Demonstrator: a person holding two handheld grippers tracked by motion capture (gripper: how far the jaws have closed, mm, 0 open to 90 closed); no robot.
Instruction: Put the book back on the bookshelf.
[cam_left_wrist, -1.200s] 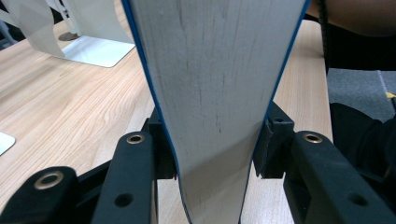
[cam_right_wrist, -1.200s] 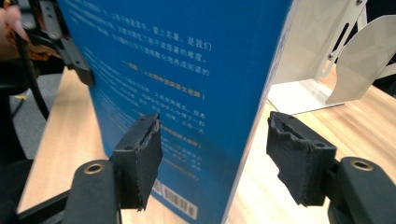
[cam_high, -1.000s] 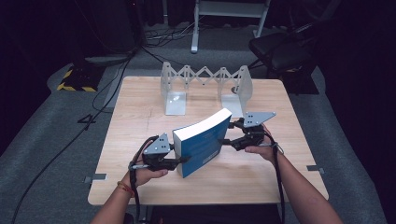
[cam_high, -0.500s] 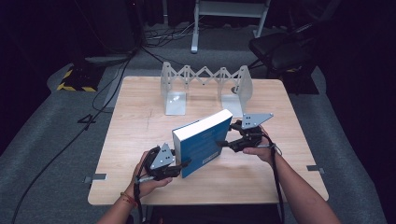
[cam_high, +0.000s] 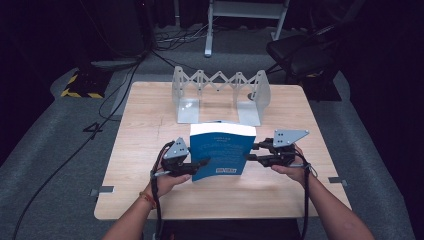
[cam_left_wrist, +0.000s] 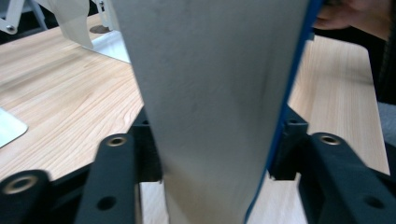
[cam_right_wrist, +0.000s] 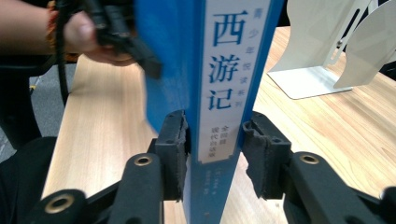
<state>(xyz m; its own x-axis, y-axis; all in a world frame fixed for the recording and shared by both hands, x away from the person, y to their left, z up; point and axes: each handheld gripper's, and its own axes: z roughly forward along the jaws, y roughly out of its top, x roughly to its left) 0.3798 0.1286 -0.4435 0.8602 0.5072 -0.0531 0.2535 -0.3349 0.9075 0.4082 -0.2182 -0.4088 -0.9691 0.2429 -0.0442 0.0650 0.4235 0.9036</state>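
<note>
- I hold a thick blue paperback book with a white spine label (cam_high: 222, 150) between both tools, above the near half of the pale wooden desk (cam_high: 150, 115). I cannot tell whether its lower edge touches the wood.
- The left tool (cam_high: 202, 162) sits on the page side of the book. In the left gripper view its black pads lie against both faces of the grey page block. Its jaws have just been opening with the book between them, so I judge that grip to be loosening, though the pads look in contact.
- The right tool (cam_high: 252, 151) sits on the spine side. Its jaws have just been closing, and in the right gripper view both pads flank the low end of the spine and bear on the covers.
- The book therefore lies crosswise between the tools, with the spine towards the right one and the pages towards the left. Its long axis rises away from me and the front cover tilts up.
- The grey metal folding book rack with scissor bars (cam_high: 220, 82) stands just beyond the book, on the far side from both tools. Its open bay is almost straight ahead.
- I judge that the coming move turns on this line-up: push forward, raise the book upright and keep the spine clear of the right end plate. The right tool looks the firmer carrier.
</note>
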